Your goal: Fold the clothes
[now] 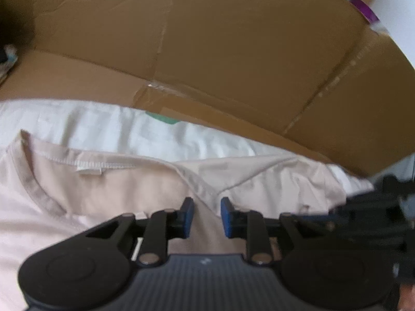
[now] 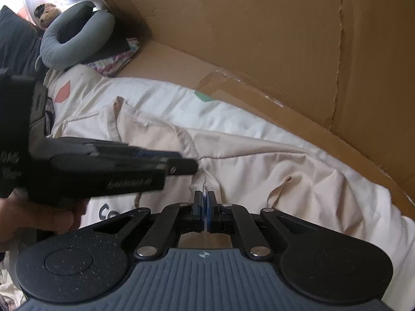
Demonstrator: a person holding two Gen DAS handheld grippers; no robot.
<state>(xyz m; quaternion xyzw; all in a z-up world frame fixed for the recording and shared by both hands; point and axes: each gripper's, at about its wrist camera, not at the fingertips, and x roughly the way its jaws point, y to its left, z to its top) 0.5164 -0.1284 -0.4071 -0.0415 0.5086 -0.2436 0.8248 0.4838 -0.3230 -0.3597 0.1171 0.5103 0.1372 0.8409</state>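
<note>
A pale beige T-shirt (image 1: 116, 186) (image 2: 259, 171) lies spread on a white bed sheet, its collar (image 1: 39, 191) with a white label to the left. My left gripper (image 1: 207, 207) hangs low over the shoulder area, its jaws open; a seam ridge of the shirt runs between the blue pads without being pressed. In the right wrist view the left gripper (image 2: 186, 165) reaches in from the left, blurred. My right gripper (image 2: 206, 199) is shut on a small pinched ridge of the shirt close beside it.
A large brown cardboard box wall (image 1: 233, 51) (image 2: 285, 51) stands right behind the shirt. The white sheet (image 2: 155, 96) bears coloured spots. A grey neck pillow (image 2: 77, 39) and a plush toy (image 2: 48, 13) lie at far left. A person's hand (image 2: 39, 215) holds the left gripper.
</note>
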